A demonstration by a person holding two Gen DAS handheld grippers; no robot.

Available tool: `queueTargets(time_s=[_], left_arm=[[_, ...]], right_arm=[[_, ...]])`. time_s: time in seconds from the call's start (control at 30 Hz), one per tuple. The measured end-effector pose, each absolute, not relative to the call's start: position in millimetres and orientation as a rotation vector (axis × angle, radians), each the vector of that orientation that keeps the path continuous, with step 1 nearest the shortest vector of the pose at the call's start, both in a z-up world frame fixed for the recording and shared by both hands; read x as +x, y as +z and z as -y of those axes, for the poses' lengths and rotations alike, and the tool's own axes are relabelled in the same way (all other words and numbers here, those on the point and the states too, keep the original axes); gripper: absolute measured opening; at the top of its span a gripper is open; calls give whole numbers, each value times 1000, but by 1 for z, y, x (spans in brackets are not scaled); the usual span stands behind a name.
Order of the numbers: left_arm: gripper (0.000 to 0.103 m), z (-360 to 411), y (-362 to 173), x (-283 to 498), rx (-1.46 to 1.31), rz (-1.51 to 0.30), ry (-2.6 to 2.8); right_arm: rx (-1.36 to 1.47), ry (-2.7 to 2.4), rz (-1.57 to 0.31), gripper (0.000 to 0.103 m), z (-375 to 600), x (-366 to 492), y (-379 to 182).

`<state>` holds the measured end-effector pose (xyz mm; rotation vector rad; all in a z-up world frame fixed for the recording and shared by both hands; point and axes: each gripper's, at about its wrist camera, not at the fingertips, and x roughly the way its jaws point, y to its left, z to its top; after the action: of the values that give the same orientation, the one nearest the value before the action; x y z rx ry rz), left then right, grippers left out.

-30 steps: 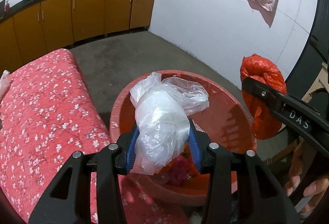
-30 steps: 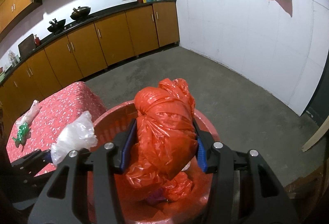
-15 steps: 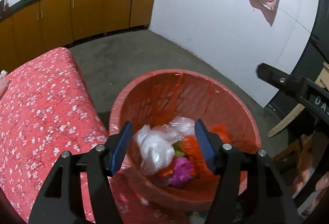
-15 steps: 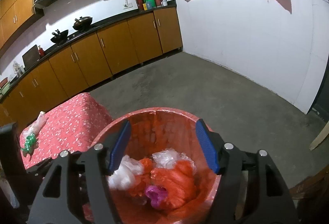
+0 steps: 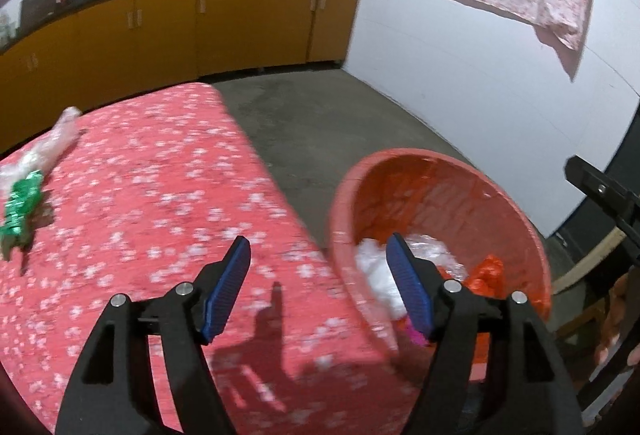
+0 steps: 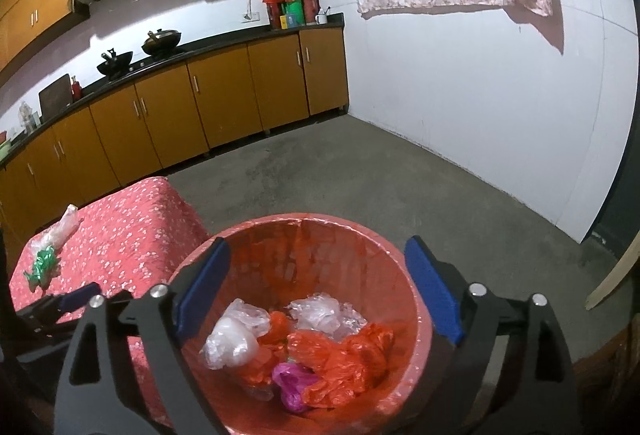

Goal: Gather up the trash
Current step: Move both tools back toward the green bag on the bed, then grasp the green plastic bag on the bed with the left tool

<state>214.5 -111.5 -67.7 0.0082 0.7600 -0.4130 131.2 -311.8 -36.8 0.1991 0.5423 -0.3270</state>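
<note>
Gaping: 2 tools, left (image 5: 318, 261) and right (image 6: 316, 285), both empty | 1 bin (image 6: 416, 299) | 2 orange bags (image 6: 340, 355)

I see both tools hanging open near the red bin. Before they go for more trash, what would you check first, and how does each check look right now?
1. Left tool free of trash: ok, its jaws stand apart with nothing between them.
2. Right tool free of trash: ok, open above the red bin.
3. Dropped bags inside the bin: ok, the white bag and orange bag lie in it.
4. Trash left to collect: ok, a green wrapper and a clear plastic bag lie on the flowered tablecloth.
5. Path to them: ok, bare cloth in between.
6. Firm grip possible on that crumpled plastic: cannot tell.
</note>
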Motion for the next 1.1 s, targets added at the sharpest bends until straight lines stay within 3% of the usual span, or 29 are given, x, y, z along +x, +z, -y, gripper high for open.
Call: queueTargets(time_s=[0.13,0.33,0.53,0.73,0.93,1.1], left_arm=[[71,72,-62,214,5,-728,-302],[82,-22,-51,230,36,-630,22],[86,-94,-68,270,3,-698,195],[86,-112,-95,306,-28,-794,177],[71,-115,-108,328,-63,-882,133],[45,-118,-112,330,-88,-892,116]], right_arm=[[180,-302,-534,90,295,137,-36],[133,-220,-537,90,261,152,-34],[122,-145,-552,91,229,170,-36],[81,-73,-579,91,194,191,-42],[31,-23,-585,91,167,200,-42],[17,3,-586,91,155,205,-42]])
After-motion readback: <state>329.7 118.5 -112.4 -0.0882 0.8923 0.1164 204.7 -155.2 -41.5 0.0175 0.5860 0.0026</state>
